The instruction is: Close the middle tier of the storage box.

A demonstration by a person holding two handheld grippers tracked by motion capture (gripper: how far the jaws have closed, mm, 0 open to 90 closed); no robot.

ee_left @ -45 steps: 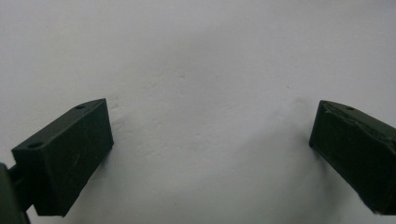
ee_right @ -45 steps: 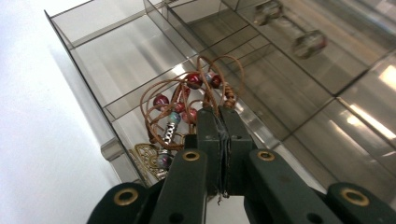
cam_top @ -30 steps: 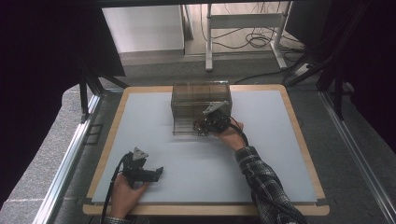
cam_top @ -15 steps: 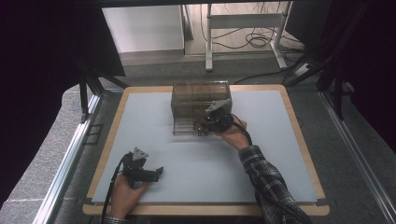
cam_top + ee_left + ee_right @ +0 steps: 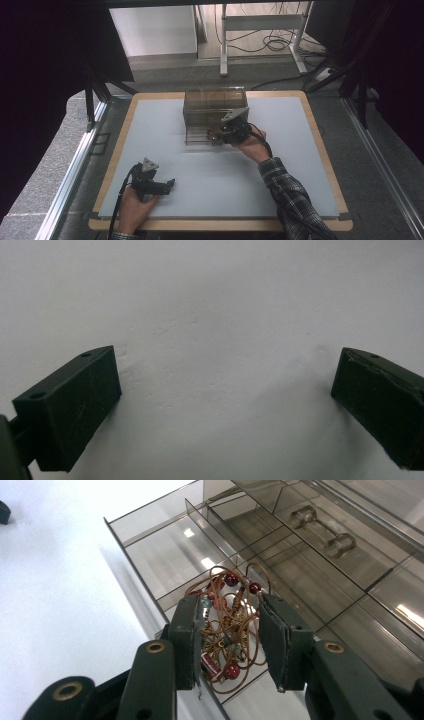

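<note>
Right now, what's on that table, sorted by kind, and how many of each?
Clear smoky plastic drawer organizer: 1
Tangled brown cord necklace with red beads: 1
Hand-held black grippers, left gripper, right gripper: 2
Total: 4

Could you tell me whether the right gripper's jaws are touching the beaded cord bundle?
Touching: in the right gripper view, the right gripper has both jaws pressed against the beaded cord bundle over the open drawer.

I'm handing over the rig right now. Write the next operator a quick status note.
Right gripper: jaws around a tangle of beaded cord jewellery, over a compartment of the open drawer of the clear organizer box; whether it is clamped or loosened is unclear.
Left gripper: open, holding nothing, low over the table near the front-left.
Done: jewellery brought to the drawer.
Left, probably: release it, draw back, shut the drawer.
</note>
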